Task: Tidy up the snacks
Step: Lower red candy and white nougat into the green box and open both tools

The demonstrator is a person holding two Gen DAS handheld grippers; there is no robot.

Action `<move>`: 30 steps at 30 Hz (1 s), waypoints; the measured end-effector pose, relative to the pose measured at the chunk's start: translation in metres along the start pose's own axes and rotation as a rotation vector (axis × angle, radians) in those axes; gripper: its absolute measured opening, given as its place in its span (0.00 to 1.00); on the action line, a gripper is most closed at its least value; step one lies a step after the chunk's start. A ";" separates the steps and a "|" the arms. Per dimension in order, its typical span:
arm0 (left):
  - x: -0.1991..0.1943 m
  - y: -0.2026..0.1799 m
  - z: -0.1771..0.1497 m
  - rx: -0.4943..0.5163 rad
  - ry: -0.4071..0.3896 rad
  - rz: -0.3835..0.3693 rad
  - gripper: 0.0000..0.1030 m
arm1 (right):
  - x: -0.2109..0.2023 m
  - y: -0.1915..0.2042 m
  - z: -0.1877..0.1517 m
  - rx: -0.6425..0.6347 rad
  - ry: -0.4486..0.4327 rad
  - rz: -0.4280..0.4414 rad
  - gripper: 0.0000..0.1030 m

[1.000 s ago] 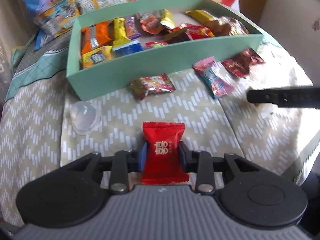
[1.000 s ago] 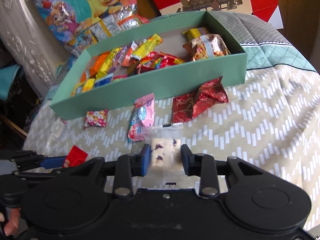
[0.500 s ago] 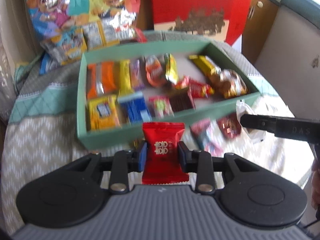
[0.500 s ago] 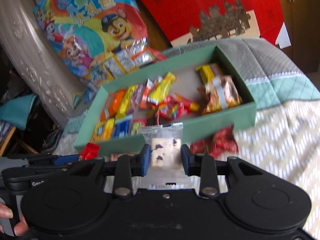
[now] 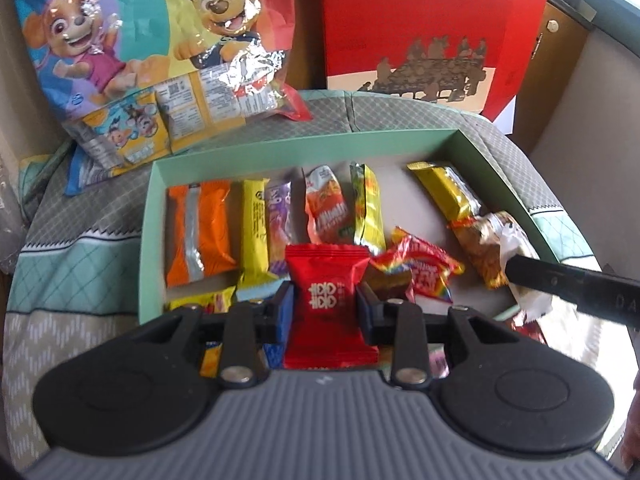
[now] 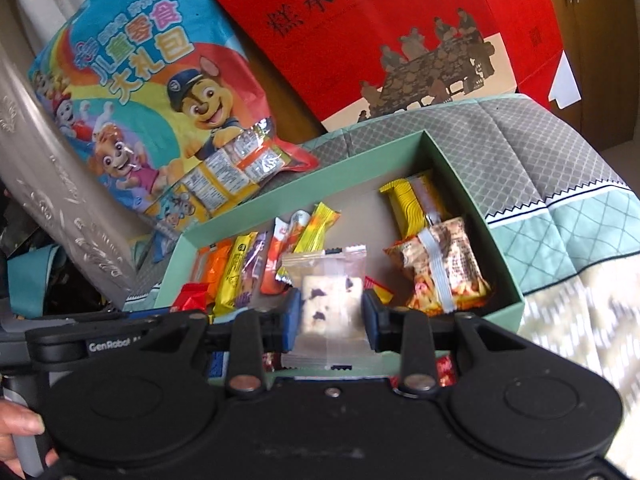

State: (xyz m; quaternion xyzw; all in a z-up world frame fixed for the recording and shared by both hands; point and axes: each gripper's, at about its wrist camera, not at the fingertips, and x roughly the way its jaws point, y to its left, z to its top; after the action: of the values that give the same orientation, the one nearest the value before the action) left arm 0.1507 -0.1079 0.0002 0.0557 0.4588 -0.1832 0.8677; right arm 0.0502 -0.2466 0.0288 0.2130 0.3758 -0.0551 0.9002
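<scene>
Item: red packet (image 5: 327, 296), pinched in left claw (image 5: 325, 312) above green box (image 5: 256, 152). Item: clear-wrapped nougat (image 6: 331, 304), pinched in right claw (image 6: 330, 314), same box (image 6: 452, 160). Risk: packets may be dropped onto crowded snacks, or claws knocked together, being close

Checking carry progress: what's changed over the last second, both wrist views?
Both grippers rose off the patterned cloth and advanced over the green box. The loose snacks in front of its near wall have dropped out of view. Unchanged: left gripper clamped on the red packet, right gripper on the clear-wrapped nougat. Nothing let go; box contents as before.
</scene>
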 end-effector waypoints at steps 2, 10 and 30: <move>0.008 -0.001 0.005 0.005 0.005 0.002 0.31 | 0.005 0.000 0.001 0.000 0.004 -0.003 0.31; 0.031 -0.004 0.016 0.007 0.030 0.013 0.31 | 0.020 -0.007 0.005 0.001 0.019 -0.021 0.31; 0.018 0.007 0.003 -0.062 0.011 0.084 1.00 | -0.001 0.009 0.001 -0.010 -0.038 -0.067 1.00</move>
State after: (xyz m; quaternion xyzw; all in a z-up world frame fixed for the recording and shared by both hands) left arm 0.1647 -0.1066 -0.0135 0.0488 0.4661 -0.1318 0.8735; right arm 0.0527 -0.2390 0.0328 0.1945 0.3656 -0.0873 0.9060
